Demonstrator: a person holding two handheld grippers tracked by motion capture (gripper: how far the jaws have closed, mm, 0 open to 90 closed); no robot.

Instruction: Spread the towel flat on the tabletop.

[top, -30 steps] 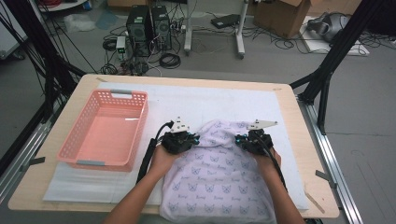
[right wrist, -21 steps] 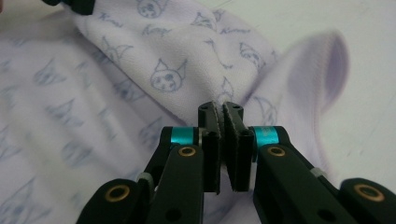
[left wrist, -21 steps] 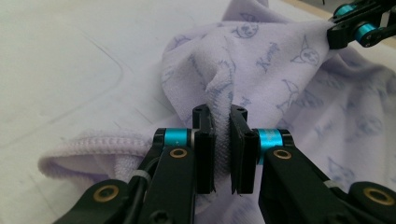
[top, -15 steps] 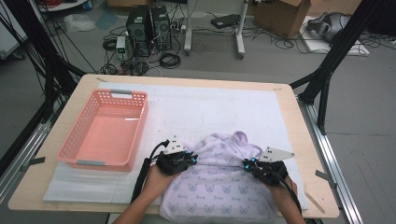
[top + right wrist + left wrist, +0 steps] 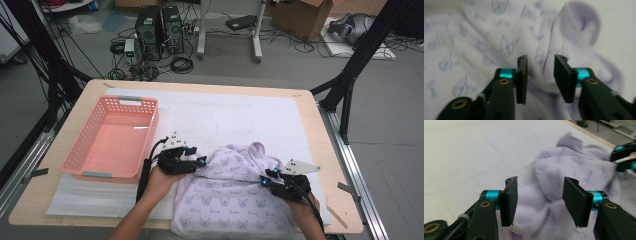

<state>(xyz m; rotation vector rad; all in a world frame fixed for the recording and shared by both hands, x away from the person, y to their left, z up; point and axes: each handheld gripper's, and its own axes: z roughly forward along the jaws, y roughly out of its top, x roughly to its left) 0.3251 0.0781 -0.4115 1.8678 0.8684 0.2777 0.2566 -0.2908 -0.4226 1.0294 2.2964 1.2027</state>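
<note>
High view, nearest edge first: a lilac printed garment [image 5: 235,197] lies rumpled on the table's [image 5: 40,200] white mat [image 5: 225,115], hanging over the near edge. Each of the 2 tools rests at its upper corners: the left gripper [image 5: 199,162] and the right gripper [image 5: 263,181], both with jaws parted over the cloth, pinching nothing. Farther left sits a pink basket [image 5: 80,150].

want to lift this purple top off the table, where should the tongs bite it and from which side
Probably the raised ribbed collar fold at the far end of the purple top. It bunches up off the white mat, giving a thick ridge, while the rest lies flat. Come down from the person's side, the right tongs being open just beside it.
</note>
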